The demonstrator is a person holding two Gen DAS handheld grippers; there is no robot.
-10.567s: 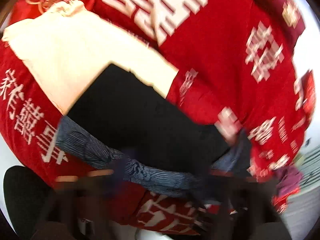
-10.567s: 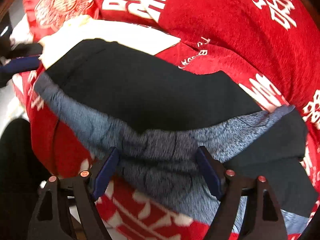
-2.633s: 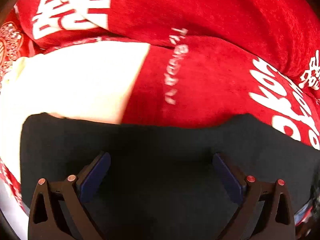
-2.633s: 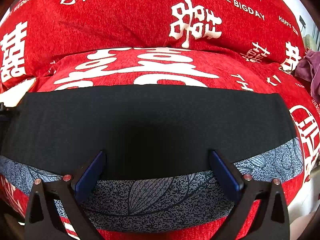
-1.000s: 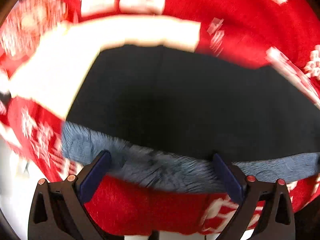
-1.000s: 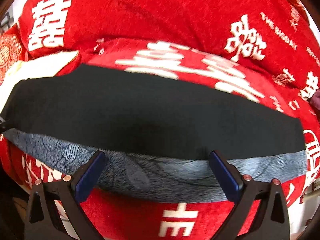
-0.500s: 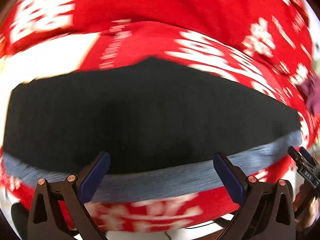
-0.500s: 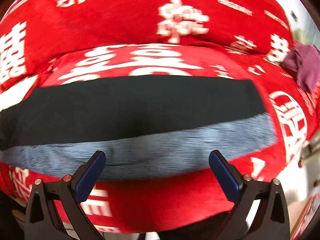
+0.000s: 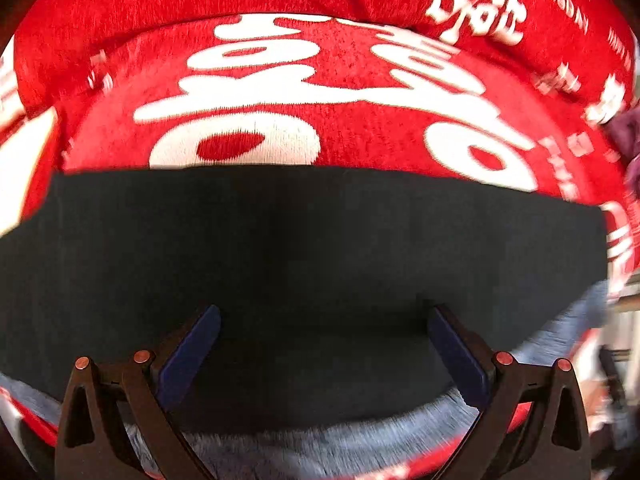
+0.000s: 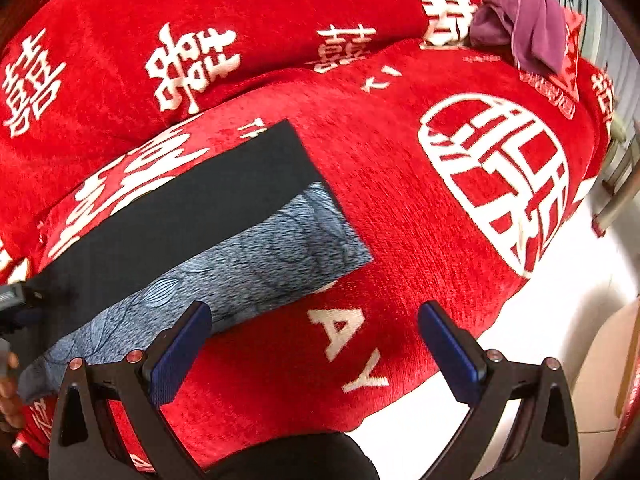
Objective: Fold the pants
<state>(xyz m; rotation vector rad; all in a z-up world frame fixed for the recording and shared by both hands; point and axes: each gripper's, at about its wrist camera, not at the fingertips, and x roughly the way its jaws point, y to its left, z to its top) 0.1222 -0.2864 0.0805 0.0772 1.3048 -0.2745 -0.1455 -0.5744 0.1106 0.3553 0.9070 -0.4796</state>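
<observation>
The pants point(image 9: 320, 248) lie flat as a long band on the red blanket: a black layer on top, a blue-grey patterned layer point(image 10: 272, 264) showing along the near edge. My left gripper point(image 9: 324, 340) is open and empty, low over the black layer near its middle. My right gripper point(image 10: 314, 340) is open and empty, over bare blanket just past the right end of the pants point(image 10: 224, 216). The left gripper shows at the far left edge of the right wrist view point(image 10: 12, 304).
The red blanket point(image 10: 400, 160) with white characters covers a sofa seat and backrest. A crumpled purple cloth point(image 10: 520, 20) lies at the far right back. White floor point(image 10: 560, 300) and a chair or table leg are to the right.
My left gripper has moved in closer over the black layer. My right gripper has swung to the right, off the pants to their right end. Both stayed open.
</observation>
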